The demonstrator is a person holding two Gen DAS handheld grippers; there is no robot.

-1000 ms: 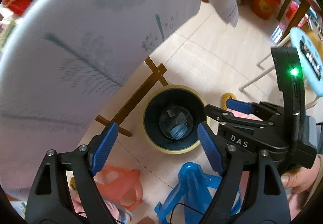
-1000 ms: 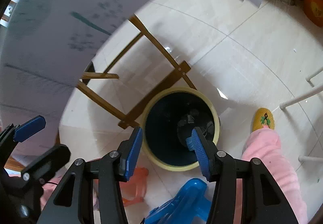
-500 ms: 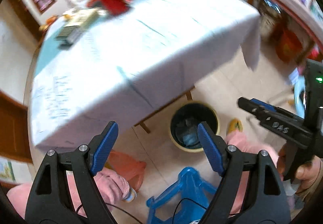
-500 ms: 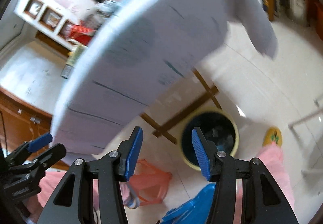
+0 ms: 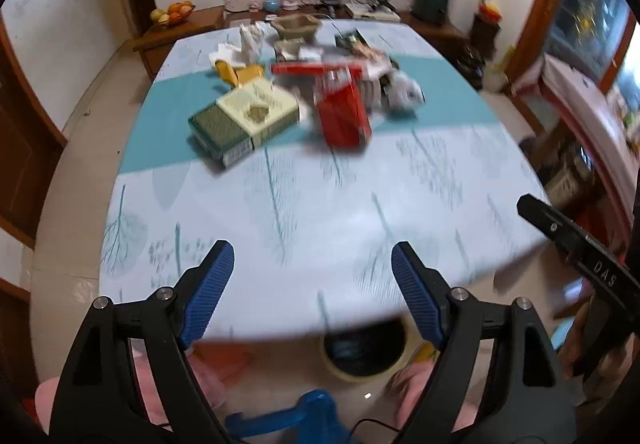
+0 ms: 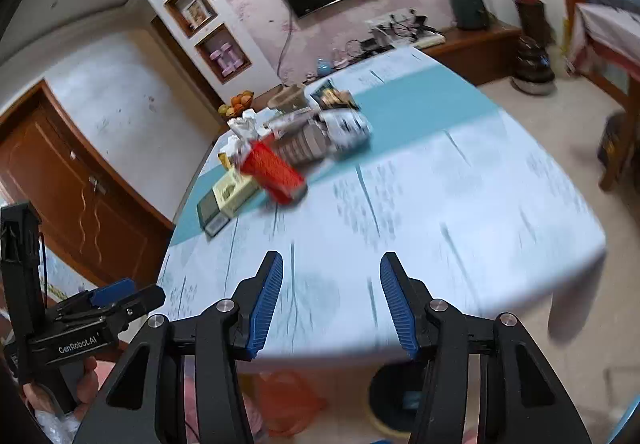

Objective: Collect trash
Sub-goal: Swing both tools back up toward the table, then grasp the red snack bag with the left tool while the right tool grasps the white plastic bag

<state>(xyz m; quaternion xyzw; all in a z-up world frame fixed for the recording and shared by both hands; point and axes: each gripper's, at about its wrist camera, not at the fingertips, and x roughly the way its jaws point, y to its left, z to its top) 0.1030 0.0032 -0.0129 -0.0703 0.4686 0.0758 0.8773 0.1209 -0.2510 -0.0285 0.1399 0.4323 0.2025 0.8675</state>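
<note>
A yellow-rimmed dark trash bin (image 5: 360, 358) stands on the floor under the near edge of the table (image 5: 360, 203), with scraps inside; the right wrist view shows only its dark side (image 6: 390, 392). On the tabletop lie a red box (image 5: 342, 111) (image 6: 276, 171), a green and cream box (image 5: 244, 119) (image 6: 228, 195) and a crumpled white wrapper (image 5: 404, 91) (image 6: 348, 127), all blurred. My left gripper (image 5: 312, 256) hangs open and empty above the near table edge. My right gripper (image 6: 331, 264) is open and empty too, just to the right of the left one.
More clutter sits at the table's far end. Under the table edge are a blue plastic stool (image 5: 296, 418) and an orange one (image 6: 288, 404). Pink-clad legs (image 5: 200, 376) flank the bin. A sideboard with a fruit bowl (image 5: 172, 11) lines the far wall.
Both grippers have risen from just over the bin to above the tabletop and rolled. The view has swung from the bin and floor to the table's clutter. Both stay open and empty.
</note>
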